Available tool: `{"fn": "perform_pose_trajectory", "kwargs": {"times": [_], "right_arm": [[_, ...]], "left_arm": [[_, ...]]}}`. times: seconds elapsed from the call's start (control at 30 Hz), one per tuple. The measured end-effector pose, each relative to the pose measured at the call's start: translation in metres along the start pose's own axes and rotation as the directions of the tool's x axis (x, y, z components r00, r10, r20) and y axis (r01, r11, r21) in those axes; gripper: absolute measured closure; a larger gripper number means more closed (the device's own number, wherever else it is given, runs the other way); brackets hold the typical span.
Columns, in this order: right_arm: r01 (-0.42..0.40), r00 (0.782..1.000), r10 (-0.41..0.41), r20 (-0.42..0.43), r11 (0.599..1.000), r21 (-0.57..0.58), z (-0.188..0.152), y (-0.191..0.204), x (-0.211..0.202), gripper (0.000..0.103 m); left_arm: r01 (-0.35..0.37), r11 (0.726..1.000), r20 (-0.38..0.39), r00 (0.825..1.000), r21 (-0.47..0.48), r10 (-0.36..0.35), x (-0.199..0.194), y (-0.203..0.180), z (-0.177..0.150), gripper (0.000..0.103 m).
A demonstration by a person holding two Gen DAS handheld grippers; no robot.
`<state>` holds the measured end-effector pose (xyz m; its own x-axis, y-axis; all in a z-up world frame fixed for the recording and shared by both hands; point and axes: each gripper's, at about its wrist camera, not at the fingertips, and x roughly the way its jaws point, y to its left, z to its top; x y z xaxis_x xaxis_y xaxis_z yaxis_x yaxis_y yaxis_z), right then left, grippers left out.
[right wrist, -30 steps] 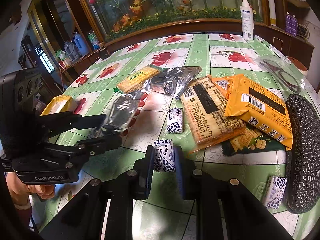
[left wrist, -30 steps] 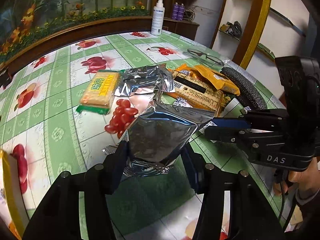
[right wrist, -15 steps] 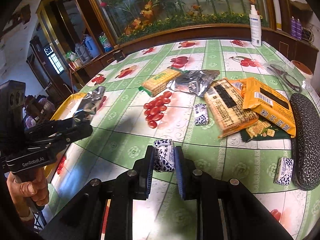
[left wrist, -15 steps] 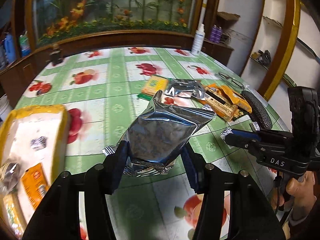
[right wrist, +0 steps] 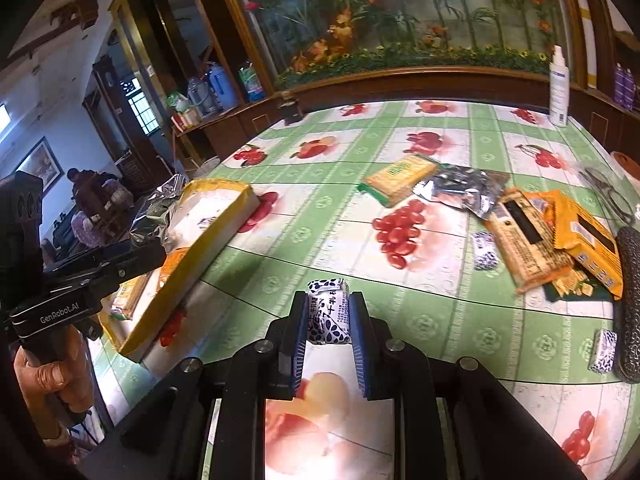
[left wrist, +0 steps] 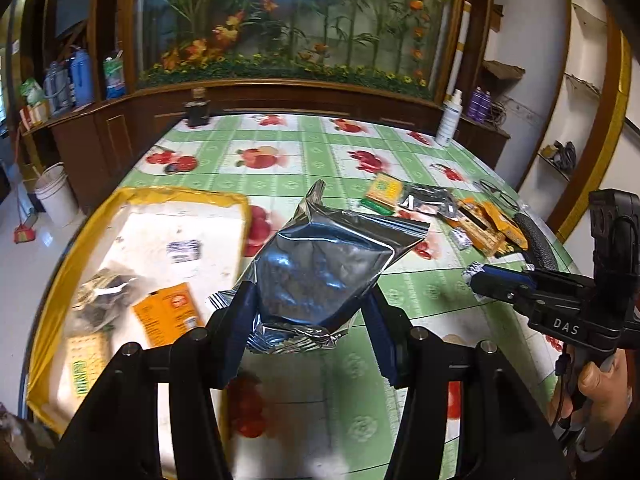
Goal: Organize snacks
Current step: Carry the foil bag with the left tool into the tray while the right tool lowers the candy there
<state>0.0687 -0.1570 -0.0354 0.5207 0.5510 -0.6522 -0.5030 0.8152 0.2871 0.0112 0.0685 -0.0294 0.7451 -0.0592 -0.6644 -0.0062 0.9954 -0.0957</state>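
My left gripper (left wrist: pixel 310 316) is shut on a silver foil pouch (left wrist: pixel 324 268), held in the air just right of the yellow-rimmed tray (left wrist: pixel 176 194). The tray holds an orange packet (left wrist: pixel 168 318), a dark bag (left wrist: pixel 104 294) and a small patterned candy (left wrist: pixel 183 249). My right gripper (right wrist: pixel 329 322) is shut on a small white-and-blue wrapped candy (right wrist: pixel 327 310) above the tablecloth. In the right wrist view the tray's yellow rim (right wrist: pixel 200 252) lies to the left, with the left gripper (right wrist: pixel 132 248) and its foil pouch (right wrist: pixel 156 208) over it.
A pile of snacks lies at the right: a yellow cracker pack (right wrist: pixel 402 178), a silver bag (right wrist: pixel 464 190), tan and orange packs (right wrist: pixel 528 240), two small candies (right wrist: pixel 484 250). A black textured case (right wrist: pixel 630 304), glasses and a spray bottle (right wrist: pixel 559 88) stand near the table's edges.
Both grippers have swung left and risen, away from the snack pile. The tray has come into both views, and the foil pouch now hangs beside it.
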Motion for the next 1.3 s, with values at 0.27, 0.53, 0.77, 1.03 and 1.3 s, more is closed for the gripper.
{"fn": "perform_pose_trajectory", "kwargs": {"times": [0.27, 0.53, 0.77, 1.03, 1.3], "right_arm": [[-0.073, 0.997, 0.073, -0.006, 0.996, -0.057, 0.009, 0.043, 0.013, 0.082], [-0.149, 0.989, 0.148, -0.015, 0.981, -0.123, 0.021, 0.094, 0.027, 0.083], [-0.196, 0.981, 0.193, -0.031, 0.963, -0.183, 0.034, 0.136, 0.046, 0.083], [-0.239, 0.971, 0.228, -0.073, 0.944, -0.229, 0.041, 0.176, 0.079, 0.083], [-0.237, 0.968, 0.208, -0.138, 0.939, -0.247, 0.043, 0.196, 0.135, 0.083]], "left_arm": [[-0.115, 0.992, 0.034, 0.993, -0.060, 0.117, -0.017, 0.036, -0.005, 0.051], [-0.194, 0.975, 0.052, 0.978, -0.107, 0.201, -0.031, 0.067, -0.010, 0.057], [-0.225, 0.964, 0.060, 0.970, -0.143, 0.236, -0.035, 0.090, -0.014, 0.057], [-0.229, 0.955, 0.017, 0.971, -0.187, 0.237, -0.026, 0.115, -0.026, 0.060], [-0.255, 0.949, -0.022, 0.967, -0.188, 0.255, -0.018, 0.123, -0.033, 0.060]]}}
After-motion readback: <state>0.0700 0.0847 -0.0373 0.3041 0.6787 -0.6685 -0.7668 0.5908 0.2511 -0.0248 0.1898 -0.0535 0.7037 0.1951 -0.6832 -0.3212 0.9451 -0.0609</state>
